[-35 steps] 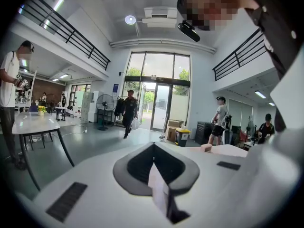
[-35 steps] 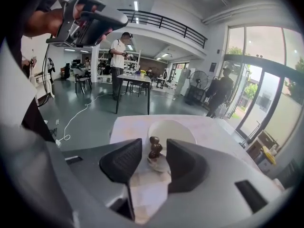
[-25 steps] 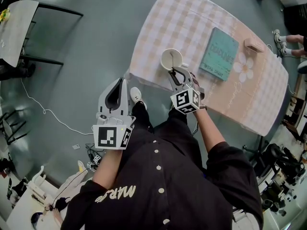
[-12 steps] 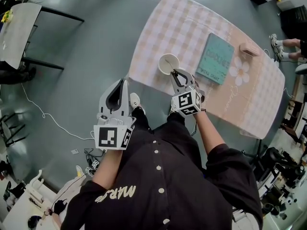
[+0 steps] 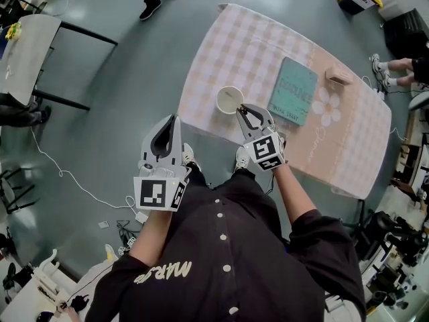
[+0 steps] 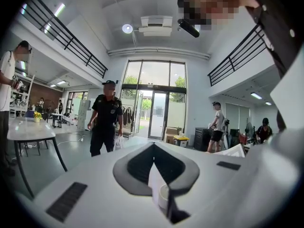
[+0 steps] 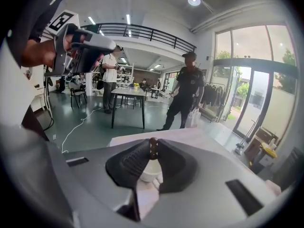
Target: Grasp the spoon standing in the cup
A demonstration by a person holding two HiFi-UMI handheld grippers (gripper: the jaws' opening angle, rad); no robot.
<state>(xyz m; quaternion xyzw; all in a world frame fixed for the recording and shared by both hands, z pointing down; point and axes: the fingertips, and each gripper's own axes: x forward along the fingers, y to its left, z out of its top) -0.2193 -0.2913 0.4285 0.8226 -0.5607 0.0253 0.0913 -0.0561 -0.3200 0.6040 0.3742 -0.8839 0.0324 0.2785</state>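
The right tongs [image 5: 242, 109] reach over the near edge of the bench [image 5: 255, 39] to just beside the cup [image 5: 229, 100], which stands on the checked cloth near that edge. In the right gripper view these tongs [image 7: 153, 146] are nearly together, their dark pads pressed on the brown top of the spoon [image 7: 153, 149]. Only that knob of handle shows. The rest of the spoon is hidden behind the pads, and its bowl cannot be seen inside the cup [image 7: 148, 172], of which just a pale curve shows in the gap below. From the head view the spoon is too thin to make out against the rim. The left tongs [image 5: 176, 118] hang over the floor, well short of the bench. In the left gripper view they [image 6: 153, 145] meet at the tips and hold nothing. Through the slit under the tips a sliver of something pale and rounded shows, too little to name. A teal book [image 5: 293, 91] lies on the bench beyond the cup, its print too small to read, and a small block [image 5: 337, 78] sits near the far edge.
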